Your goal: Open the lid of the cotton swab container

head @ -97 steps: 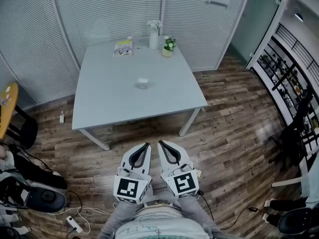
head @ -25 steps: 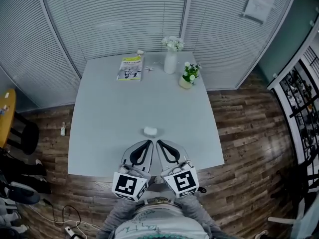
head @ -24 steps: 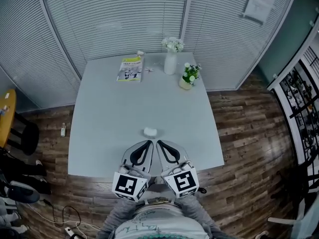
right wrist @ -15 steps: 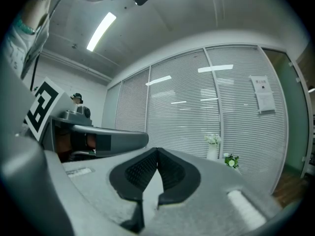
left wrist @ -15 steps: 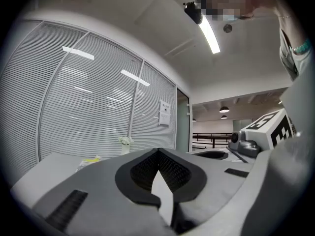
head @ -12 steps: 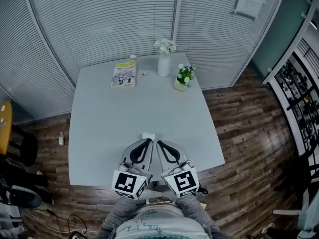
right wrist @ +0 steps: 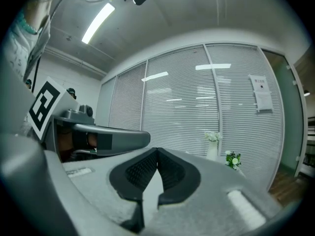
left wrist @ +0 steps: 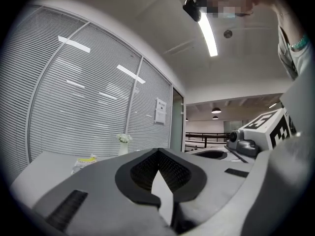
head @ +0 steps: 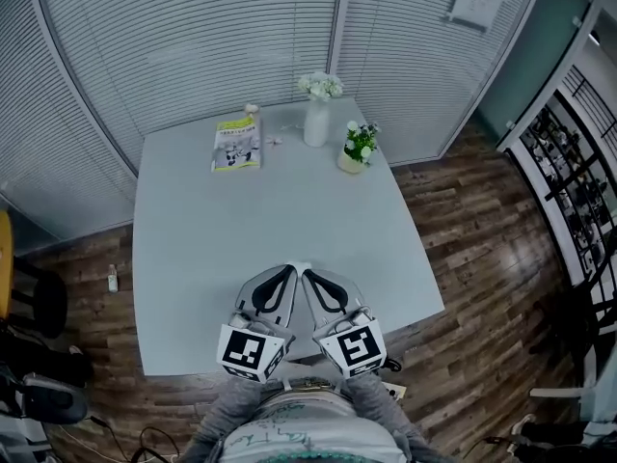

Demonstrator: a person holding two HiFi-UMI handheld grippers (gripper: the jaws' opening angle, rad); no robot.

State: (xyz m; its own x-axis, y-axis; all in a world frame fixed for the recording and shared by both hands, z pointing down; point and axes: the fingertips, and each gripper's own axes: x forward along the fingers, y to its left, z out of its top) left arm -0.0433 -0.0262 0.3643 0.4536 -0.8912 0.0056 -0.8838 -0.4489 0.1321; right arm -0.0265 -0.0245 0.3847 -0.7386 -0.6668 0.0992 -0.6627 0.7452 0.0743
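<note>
In the head view both grippers are held side by side low in the picture, over the near edge of the pale table. My left gripper and my right gripper point forward with their tips close together, and both are shut with nothing between the jaws. The small white cotton swab container is not clearly visible; the spot where it stood lies behind the jaw tips. The left gripper view shows my left gripper shut and pointing across the table toward the blinds. The right gripper view shows my right gripper shut the same way.
At the table's far end lie a yellow-green booklet, a white vase with white flowers and a small potted plant. Slatted blinds wall off the back. Wooden floor runs to the right, with a dark chair at left.
The view has moved closer to the table. The small white container, seen just ahead of the jaw tips before, has slipped behind them. Both grippers have stayed shut.
</note>
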